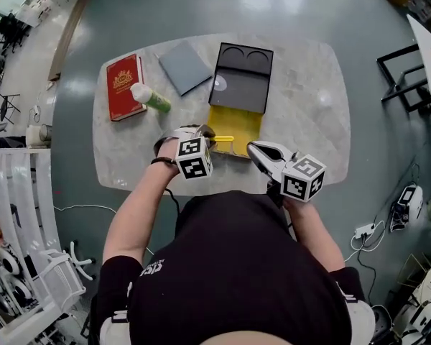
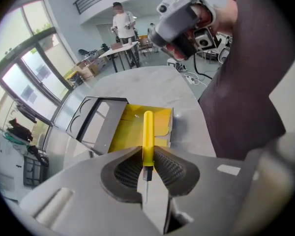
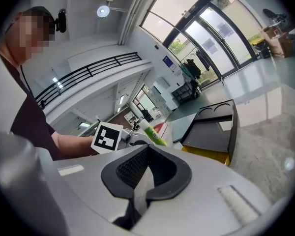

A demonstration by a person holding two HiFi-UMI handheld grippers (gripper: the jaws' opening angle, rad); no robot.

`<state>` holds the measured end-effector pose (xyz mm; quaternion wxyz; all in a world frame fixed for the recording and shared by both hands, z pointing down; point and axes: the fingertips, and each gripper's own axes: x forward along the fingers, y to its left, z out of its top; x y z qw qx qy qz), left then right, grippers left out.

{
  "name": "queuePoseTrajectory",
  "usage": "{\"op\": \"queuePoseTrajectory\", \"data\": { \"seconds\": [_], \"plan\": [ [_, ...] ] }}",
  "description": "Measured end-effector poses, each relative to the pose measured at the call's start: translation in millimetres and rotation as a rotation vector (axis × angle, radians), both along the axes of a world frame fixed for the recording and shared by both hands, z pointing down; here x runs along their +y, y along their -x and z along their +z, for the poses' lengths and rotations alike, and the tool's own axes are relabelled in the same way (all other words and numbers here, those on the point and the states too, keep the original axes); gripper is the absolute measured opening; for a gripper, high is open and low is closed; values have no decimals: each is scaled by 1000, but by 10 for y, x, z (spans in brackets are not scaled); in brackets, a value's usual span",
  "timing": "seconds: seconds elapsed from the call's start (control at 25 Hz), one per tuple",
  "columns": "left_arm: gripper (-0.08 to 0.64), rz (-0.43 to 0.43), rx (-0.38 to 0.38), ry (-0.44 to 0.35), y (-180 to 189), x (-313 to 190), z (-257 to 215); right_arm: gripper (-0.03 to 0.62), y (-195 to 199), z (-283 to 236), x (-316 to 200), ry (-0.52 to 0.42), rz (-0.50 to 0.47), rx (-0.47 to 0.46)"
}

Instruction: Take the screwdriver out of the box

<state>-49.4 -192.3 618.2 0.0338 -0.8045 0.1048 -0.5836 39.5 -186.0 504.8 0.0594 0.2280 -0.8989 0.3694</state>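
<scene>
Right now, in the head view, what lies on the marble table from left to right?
Left to right: red hardcover book, white-capped green bottle, flat grey-blue pad, black rectangular tray.

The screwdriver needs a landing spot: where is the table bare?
Bare: the right end of the table, beyond the box; also the near strip below the red book. Crowded: far left, around book, green bottle and grey pad.

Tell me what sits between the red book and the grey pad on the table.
A green bottle with a white cap sits between the red book and the grey pad, close to the book. The head view shows it.
</scene>
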Motion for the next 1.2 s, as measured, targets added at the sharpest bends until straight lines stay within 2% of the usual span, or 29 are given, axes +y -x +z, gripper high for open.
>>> {"op": "queuePoseTrajectory", "data": {
  "seconds": [0.32, 0.52, 0.6, 0.76, 0.96, 1.2],
  "plan": [
    [72, -228, 154, -44, 172, 174, -536, 14, 267, -115, -15, -23, -71, 16],
    [72, -413, 343, -55, 354, 159, -911, 14, 396, -203, -78, -46, -79, 19],
    [72, -470, 391, -78, 432, 155, -1045, 14, 417, -243, -107, -53, -77, 19],
    [72, -489, 390, -122, 546, 266, -1225, 14, 437, -353, -116, -73, -50, 12],
    [72, -507, 466, -195, 615, 240, -1673, 14, 538, -668, -224, -157, -31, -18],
    [72, -512, 690, -309, 540, 110, -2392, 14, 622, -1087, -225, -278, -65, -70]
  ]
}}
